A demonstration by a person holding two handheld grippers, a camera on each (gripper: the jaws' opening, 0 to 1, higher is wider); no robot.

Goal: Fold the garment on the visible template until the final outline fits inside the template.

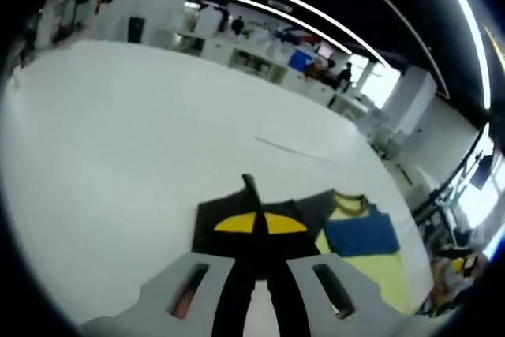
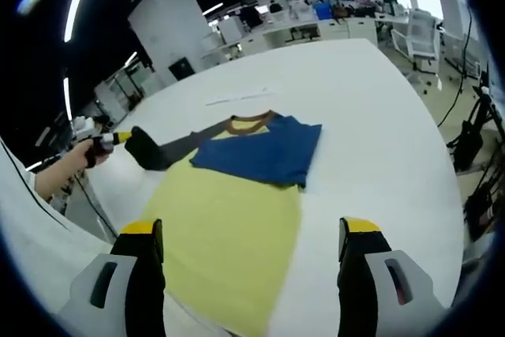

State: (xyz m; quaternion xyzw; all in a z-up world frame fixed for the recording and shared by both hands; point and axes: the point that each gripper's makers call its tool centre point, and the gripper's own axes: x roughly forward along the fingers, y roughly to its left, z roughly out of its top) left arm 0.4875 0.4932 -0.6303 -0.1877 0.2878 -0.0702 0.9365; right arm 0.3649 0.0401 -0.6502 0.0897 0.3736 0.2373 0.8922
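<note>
Left gripper (image 2: 140,147) at table's left edge, jaws pressed together on dark grey sleeve (image 2: 189,145), blue garment (image 2: 264,151) folded, brown collar up, atop yellow template (image 2: 229,242), white table (image 2: 379,116), right gripper (image 2: 251,262) spread wide, holding nothing.

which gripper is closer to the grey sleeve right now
Left. The left gripper is shut on the grey sleeve, pulling it out sideways from the shirt. The right gripper is open, hovering above the yellow hem end, apart from the sleeve.

Garment (image 2: 264,147) lies folded on template (image 2: 229,250), apparently at its far end, on table (image 2: 379,108).
</note>
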